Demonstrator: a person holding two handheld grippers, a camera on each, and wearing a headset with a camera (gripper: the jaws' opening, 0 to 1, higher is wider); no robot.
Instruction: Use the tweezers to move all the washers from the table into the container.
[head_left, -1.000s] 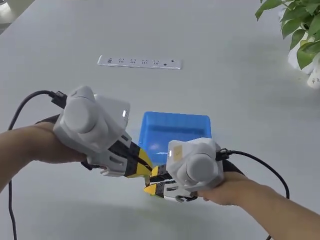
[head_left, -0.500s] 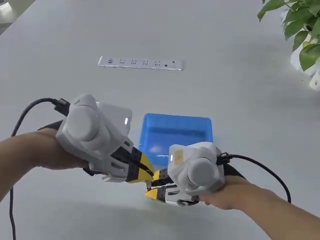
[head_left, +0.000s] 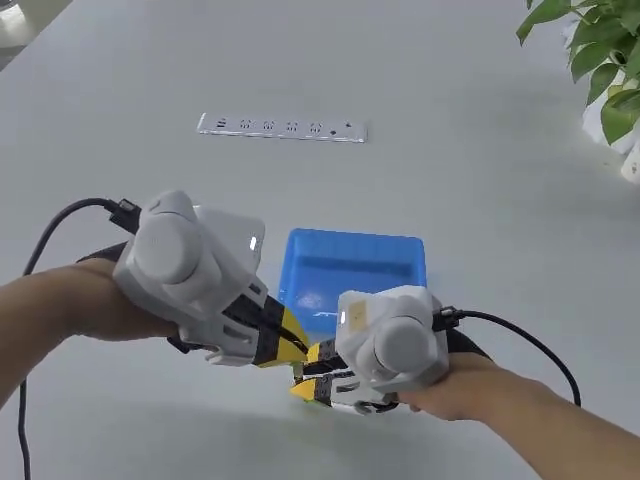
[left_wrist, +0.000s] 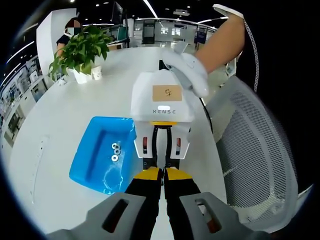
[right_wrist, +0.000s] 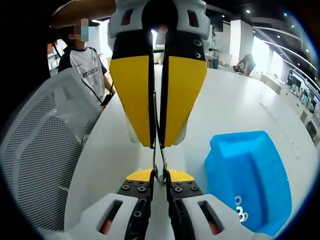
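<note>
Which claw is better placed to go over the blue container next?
Probably left. The left claw and right claw meet tip to tip beside the container; the washers lie just ahead of the left's tips, but back behind the right's.

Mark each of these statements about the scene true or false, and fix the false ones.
1. The blue container has washers in it. True.
2. The left gripper and the right gripper are held far apart. False: their tips meet just in front of the container.
3. A power strip lies on the table beyond the container. True.
4. In the head view, the potted plant is at the left edge. False: it is at the upper right edge.
5. Both grippers' jaws are wide open. False: both pairs are closed, with a thin metal strip, seemingly the tweezers, between them.
</note>
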